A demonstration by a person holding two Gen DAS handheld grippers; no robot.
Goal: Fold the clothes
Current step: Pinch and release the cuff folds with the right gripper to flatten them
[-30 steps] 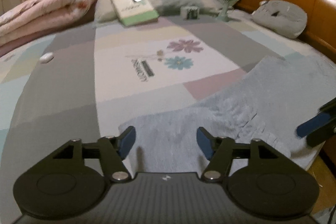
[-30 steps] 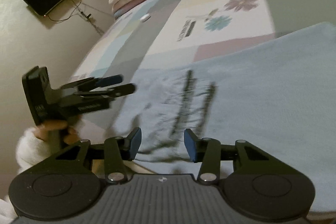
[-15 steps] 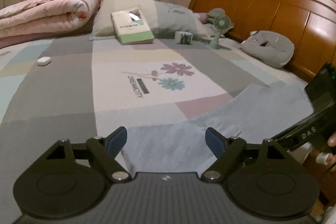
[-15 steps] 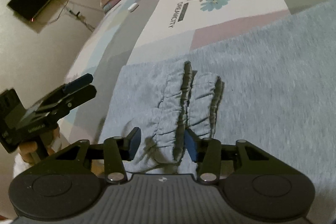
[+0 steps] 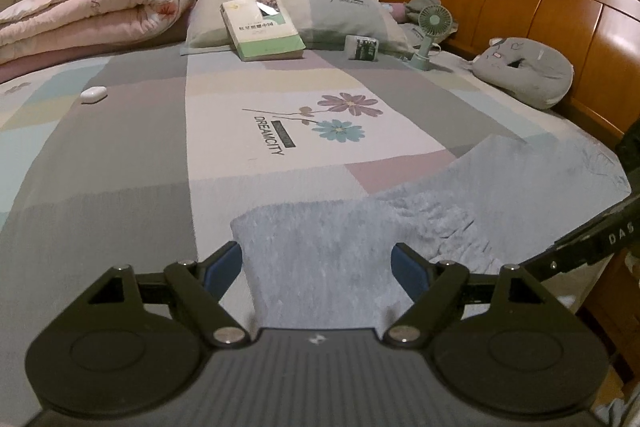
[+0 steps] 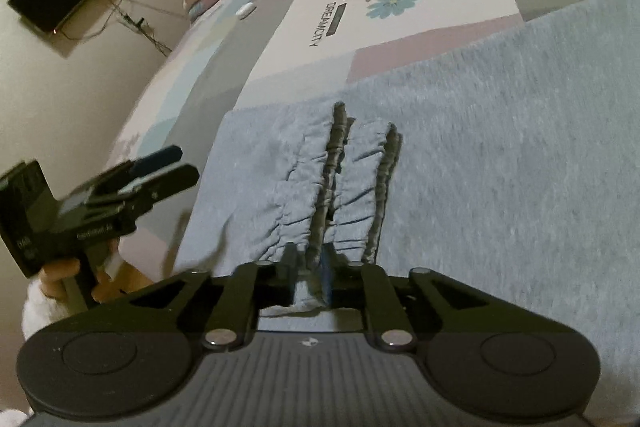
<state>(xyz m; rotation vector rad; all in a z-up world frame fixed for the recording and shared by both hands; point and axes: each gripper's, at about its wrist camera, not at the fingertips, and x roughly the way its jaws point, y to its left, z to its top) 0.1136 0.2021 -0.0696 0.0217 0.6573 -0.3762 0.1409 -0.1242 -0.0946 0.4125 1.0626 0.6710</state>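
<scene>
My right gripper [image 6: 308, 269] is closing on the gathered cuff [image 6: 316, 227] of the grey sweatpants [image 6: 500, 155]; left gripper [image 5: 316, 269] gapes wide, empty, over the cloth.

Both grippers are black plastic: the left gripper [image 5: 316, 267] and right gripper [image 6: 308, 267] have blue pads, round discs, silver screws and ribbed housings. A white sleeve [image 6: 34, 311] covers the left wrist.

My right gripper [image 6: 308, 269] is closing its jaws on the gathered cuff of the grey-blue trousers [image 6: 500, 155] spread over the bedspread [image 6: 280, 39]; at nine o'clock I see my left gripper [image 6: 168, 167], jaws apart, held off the bed's edge
</scene>
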